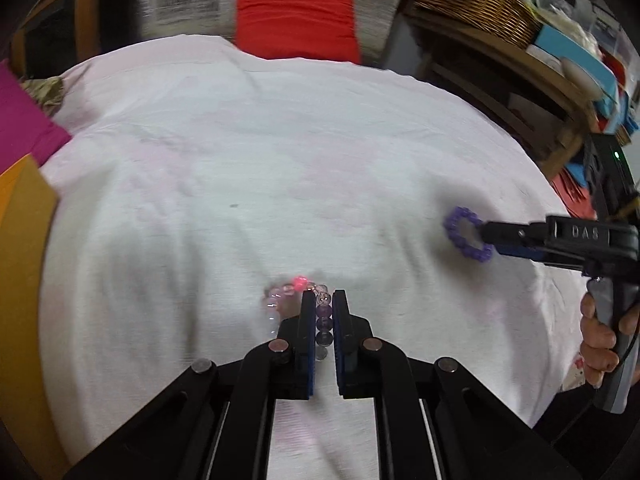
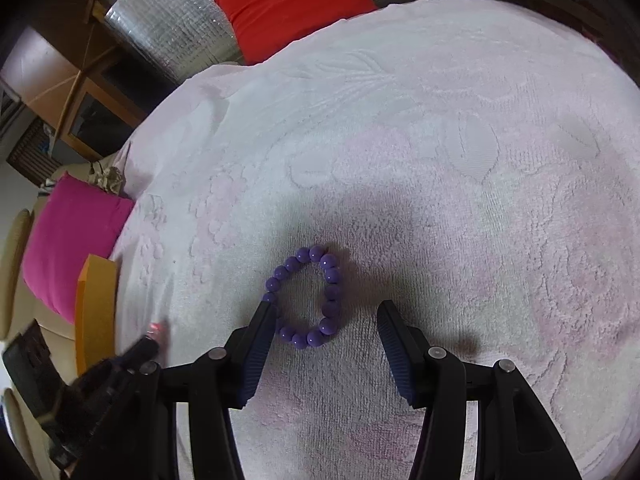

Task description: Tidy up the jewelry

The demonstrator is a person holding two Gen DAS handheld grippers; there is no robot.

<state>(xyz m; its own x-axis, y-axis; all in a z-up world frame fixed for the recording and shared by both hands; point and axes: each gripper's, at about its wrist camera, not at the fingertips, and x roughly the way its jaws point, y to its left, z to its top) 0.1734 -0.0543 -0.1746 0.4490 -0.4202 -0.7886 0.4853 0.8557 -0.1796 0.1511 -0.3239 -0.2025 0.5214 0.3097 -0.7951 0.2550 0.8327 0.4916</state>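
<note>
My left gripper (image 1: 323,296) is shut on a bracelet of clear, pink and purple beads (image 1: 324,314); its beads run between the two fingers and the rest of the loop lies on the white towel (image 1: 240,160) to the left. A purple bead bracelet (image 2: 308,296) lies flat on the towel. My right gripper (image 2: 326,308) is open around it, the left finger touching the loop's left side, the right finger apart from it. In the left wrist view the purple bracelet (image 1: 468,236) lies at the right with the right gripper's fingers (image 1: 504,234) over it.
The towel (image 2: 480,160) covers a table. A red cushion (image 1: 296,20) and a silver foil sheet (image 2: 172,28) are at the far side. A pink cushion (image 2: 68,240) and an orange board (image 2: 96,308) lie at the left edge. A wicker basket (image 1: 472,4) stands on a wooden shelf.
</note>
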